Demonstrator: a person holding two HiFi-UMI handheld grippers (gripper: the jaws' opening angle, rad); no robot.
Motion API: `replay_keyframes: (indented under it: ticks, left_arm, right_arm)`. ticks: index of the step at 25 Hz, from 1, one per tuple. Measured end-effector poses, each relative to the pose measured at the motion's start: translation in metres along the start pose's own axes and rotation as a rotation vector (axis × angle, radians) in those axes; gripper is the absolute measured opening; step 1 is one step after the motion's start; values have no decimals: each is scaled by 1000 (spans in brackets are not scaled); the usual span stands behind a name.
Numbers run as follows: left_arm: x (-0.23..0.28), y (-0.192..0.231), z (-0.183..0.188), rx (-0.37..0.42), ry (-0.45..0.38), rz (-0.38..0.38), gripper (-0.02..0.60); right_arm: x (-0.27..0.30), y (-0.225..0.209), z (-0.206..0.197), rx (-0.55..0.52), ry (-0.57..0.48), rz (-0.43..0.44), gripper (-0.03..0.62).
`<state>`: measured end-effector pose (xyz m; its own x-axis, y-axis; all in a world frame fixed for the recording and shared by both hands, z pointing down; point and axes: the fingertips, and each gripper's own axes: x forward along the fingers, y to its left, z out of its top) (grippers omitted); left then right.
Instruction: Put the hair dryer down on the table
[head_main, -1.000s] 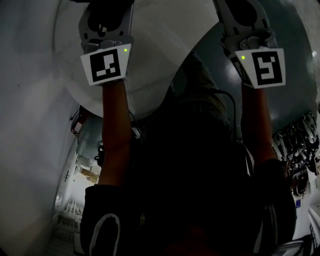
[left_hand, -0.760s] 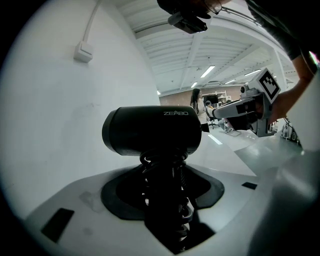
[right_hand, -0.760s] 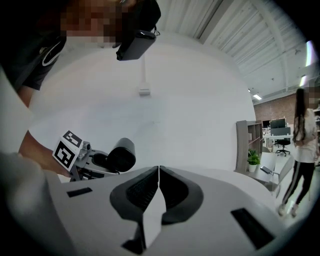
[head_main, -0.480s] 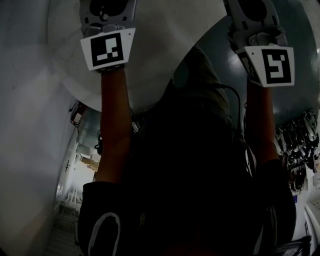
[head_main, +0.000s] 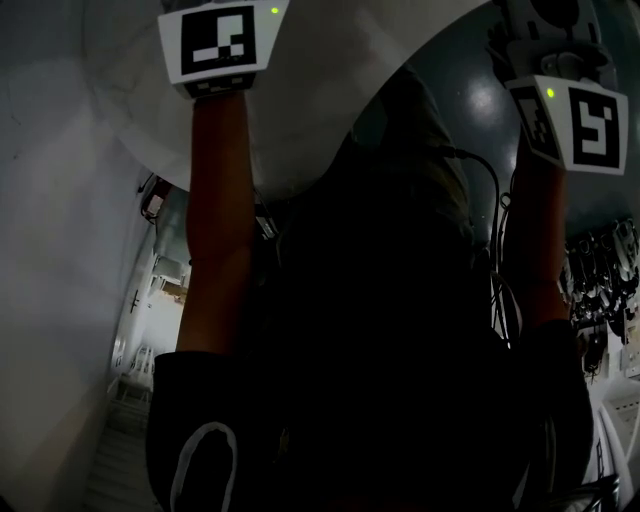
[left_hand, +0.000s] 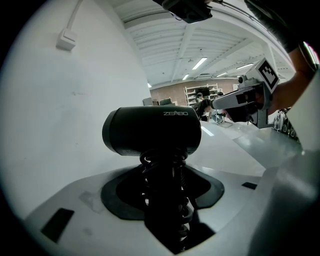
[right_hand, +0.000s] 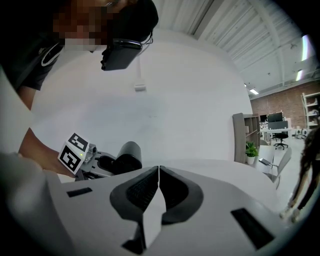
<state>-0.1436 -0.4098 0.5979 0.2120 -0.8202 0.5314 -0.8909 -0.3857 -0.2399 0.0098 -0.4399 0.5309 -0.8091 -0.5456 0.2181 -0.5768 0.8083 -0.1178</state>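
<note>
A black hair dryer (left_hand: 152, 131) stands upright in my left gripper (left_hand: 165, 200), which is shut on its handle and the coiled cord wrapped round it. From the right gripper view the same hair dryer (right_hand: 125, 156) shows beside the left gripper's marker cube (right_hand: 75, 152). My right gripper (right_hand: 158, 172) is shut with nothing between its jaws. In the head view both marker cubes, left (head_main: 220, 40) and right (head_main: 578, 120), are at the top edge over the white round table (head_main: 320, 120); the jaws are out of that frame.
A white wall (left_hand: 60, 110) rises close on the left. A person's dark-clothed torso (head_main: 380, 330) fills the lower head view. Several spare grippers (head_main: 600, 290) lie at the right. Shelves, a chair and a potted plant (right_hand: 250, 150) stand far off.
Both grippers have moved toward the top of the head view, farther from the body. The right one has also shifted to the right. The left gripper's hold on the hair dryer is unchanged.
</note>
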Motion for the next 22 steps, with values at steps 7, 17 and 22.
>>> replay_keyframes:
  ticks: [7, 17, 22]
  left_arm:
    - [12, -7, -17, -15, 35, -24, 216]
    - [25, -10, -27, -21, 80, -37, 216]
    - [31, -16, -38, -22, 107, -48, 216]
  right_arm:
    - [0, 0, -12, 18, 16, -8, 9]
    - [0, -3, -14, 12, 27, -5, 9]
    - [-2, -6, -22, 20, 29, -12, 9]
